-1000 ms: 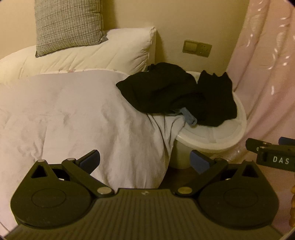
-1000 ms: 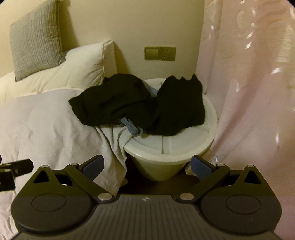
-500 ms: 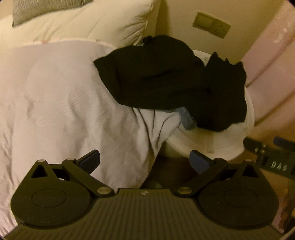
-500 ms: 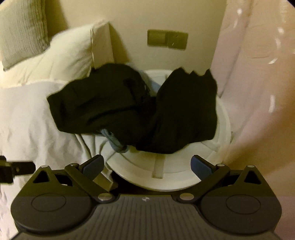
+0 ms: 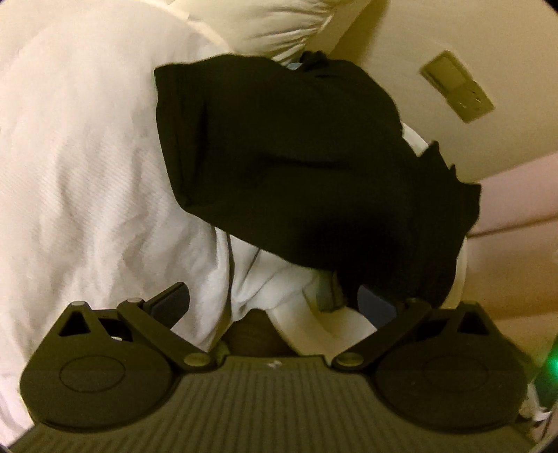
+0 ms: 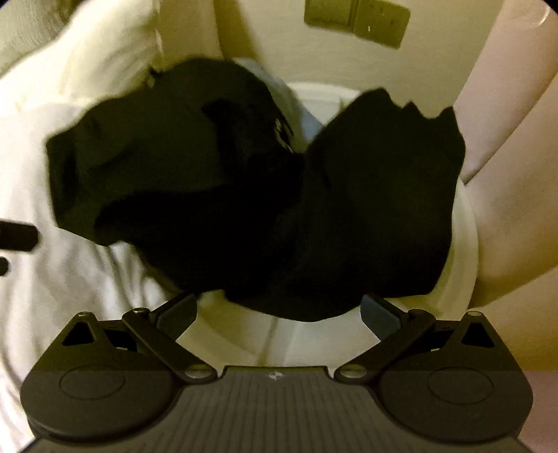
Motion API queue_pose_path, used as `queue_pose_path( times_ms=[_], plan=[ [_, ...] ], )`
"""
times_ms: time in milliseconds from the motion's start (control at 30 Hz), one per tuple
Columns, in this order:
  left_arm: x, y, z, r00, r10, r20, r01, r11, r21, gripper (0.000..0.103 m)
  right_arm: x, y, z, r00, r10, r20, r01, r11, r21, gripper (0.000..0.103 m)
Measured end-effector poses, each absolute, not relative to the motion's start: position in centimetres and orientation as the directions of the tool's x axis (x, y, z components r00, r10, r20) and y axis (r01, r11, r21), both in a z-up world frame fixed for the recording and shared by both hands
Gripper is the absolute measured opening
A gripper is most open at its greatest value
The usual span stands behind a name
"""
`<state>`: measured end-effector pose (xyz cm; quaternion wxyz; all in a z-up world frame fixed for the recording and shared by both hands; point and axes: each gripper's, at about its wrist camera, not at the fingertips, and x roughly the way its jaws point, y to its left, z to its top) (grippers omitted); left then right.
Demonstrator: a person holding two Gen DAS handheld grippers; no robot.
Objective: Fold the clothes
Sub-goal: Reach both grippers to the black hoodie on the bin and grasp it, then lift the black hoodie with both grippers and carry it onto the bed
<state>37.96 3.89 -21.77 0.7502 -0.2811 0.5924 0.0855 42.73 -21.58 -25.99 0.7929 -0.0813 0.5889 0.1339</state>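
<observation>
A crumpled heap of black clothes (image 5: 296,167) lies half on the white duvet (image 5: 87,156) and half on a round white lid (image 5: 331,324). A bit of blue-grey cloth (image 5: 327,292) pokes out from under it. My left gripper (image 5: 275,299) is open, just short of the heap's near edge, over the duvet corner. In the right wrist view the black clothes (image 6: 244,195) fill the middle. My right gripper (image 6: 277,310) is open with its fingertips at the heap's near hem, above the white lid (image 6: 296,338). Nothing is held.
A white pillow (image 5: 279,24) lies behind the heap against the wall, which carries a socket plate (image 6: 355,21). A pink curtain (image 6: 505,174) hangs close on the right. Part of the left gripper (image 6: 17,237) shows at the right view's left edge. The duvet (image 6: 52,296) spreads to the left.
Both grippers have moved forward and down toward the black heap, which now fills each view. Both stayed open.
</observation>
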Motion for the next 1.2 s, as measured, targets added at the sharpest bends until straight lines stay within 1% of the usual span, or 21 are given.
queue_pose_path(
  times_ms=[33, 133, 200, 300, 500, 567, 667, 733, 767, 833, 867, 900, 933, 967, 1000, 1033, 1167, 1200],
  plan=[
    [38.3, 4.1, -22.2, 0.282, -0.212, -0.936, -0.478, 0.815, -0.329, 0.101, 43.3, -22.1, -26.8, 0.26, 0.116, -0.959, -0.283, 0.958, 0.039, 0.103],
    [39.0, 4.7, -23.5, 0.285, -0.23, -0.931, -0.526, 0.774, -0.352, 0.101, 44.8, -24.9, -28.3, 0.259, 0.178, -0.949, -0.118, 0.981, 0.152, 0.103],
    [39.5, 4.9, -24.0, 0.284, -0.223, -0.932, -0.541, 0.766, -0.348, 0.101, 45.7, -27.0, -29.0, 0.272, 0.216, -0.938, 0.003, 0.974, 0.226, 0.103],
    [40.4, 5.1, -24.6, 0.281, -0.212, -0.936, -0.553, 0.762, -0.338, 0.101, 47.2, -29.0, -29.8, 0.288, 0.244, -0.926, 0.131, 0.948, 0.29, 0.103],
    [41.7, 5.1, -25.6, 0.271, -0.199, -0.942, -0.562, 0.762, -0.322, 0.102, 49.8, -27.9, -31.9, 0.313, 0.244, -0.918, 0.162, 0.939, 0.304, 0.103],
    [41.9, 5.1, -25.9, 0.267, -0.195, -0.944, -0.561, 0.765, -0.316, 0.102, 50.6, -26.9, -33.2, 0.298, 0.213, -0.931, 0.155, 0.951, 0.267, 0.103],
    [42.3, 5.1, -26.3, 0.259, -0.184, -0.948, -0.559, 0.772, -0.302, 0.102, 51.7, -24.9, -35.5, 0.268, 0.104, -0.958, 0.085, 0.988, 0.131, 0.103],
    [42.5, 5.2, -26.6, 0.256, -0.188, -0.948, -0.563, 0.768, -0.304, 0.102, 51.7, -25.0, -35.5, 0.274, 0.108, -0.956, 0.068, 0.989, 0.131, 0.1],
    [42.6, 5.3, -26.8, 0.258, -0.193, -0.946, -0.566, 0.763, -0.311, 0.102, 51.7, -25.2, -35.4, 0.278, 0.117, -0.953, 0.063, 0.988, 0.14, 0.096],
    [42.6, 5.5, -27.0, 0.268, -0.209, -0.94, -0.574, 0.749, -0.33, 0.102, 51.6, -25.5, -35.3, 0.287, 0.135, -0.948, 0.053, 0.986, 0.156, 0.066],
    [42.5, 5.6, -27.0, 0.278, -0.219, -0.935, -0.579, 0.738, -0.345, 0.102, 51.6, -25.7, -35.2, 0.291, 0.144, -0.946, 0.047, 0.985, 0.165, 0.058],
    [42.5, 5.7, -27.0, 0.288, -0.229, -0.93, -0.585, 0.727, -0.36, 0.101, 51.6, -25.9, -35.1, 0.295, 0.153, -0.943, 0.042, 0.984, 0.173, 0.041],
    [42.5, 5.9, -27.0, 0.298, -0.238, -0.924, -0.592, 0.714, -0.375, 0.101, 51.5, -26.0, -35.0, 0.299, 0.163, -0.94, 0.037, 0.983, 0.182, 0.03],
    [42.4, 6.0, -26.9, 0.31, -0.246, -0.918, -0.599, 0.699, -0.39, 0.101, 51.4, -26.5, -34.6, 0.3, 0.171, -0.939, 0.055, 0.979, 0.196, 0.026],
    [42.4, 6.3, -26.8, 0.325, -0.253, -0.911, -0.606, 0.684, -0.406, 0.101, 51.3, -27.2, -34.1, 0.299, 0.179, -0.937, 0.083, 0.974, 0.213, 0.02],
    [42.3, 6.5, -26.7, 0.34, -0.258, -0.904, -0.611, 0.67, -0.421, 0.101, 51.0, -27.9, -33.7, 0.3, 0.187, -0.936, 0.108, 0.968, 0.228, 0.018],
    [42.2, 7.5, -26.6, 0.384, -0.259, -0.886, -0.633, 0.624, -0.457, 0.102, 50.8, -29.0, -33.5, 0.274, 0.212, -0.938, 0.117, 0.961, 0.251, 0.018],
    [42.4, 7.7, -27.1, 0.379, -0.264, -0.887, -0.647, 0.61, -0.458, 0.102, 50.9, -29.0, -33.6, 0.27, 0.212, -0.939, 0.11, 0.962, 0.249, 0.022]
  ],
)
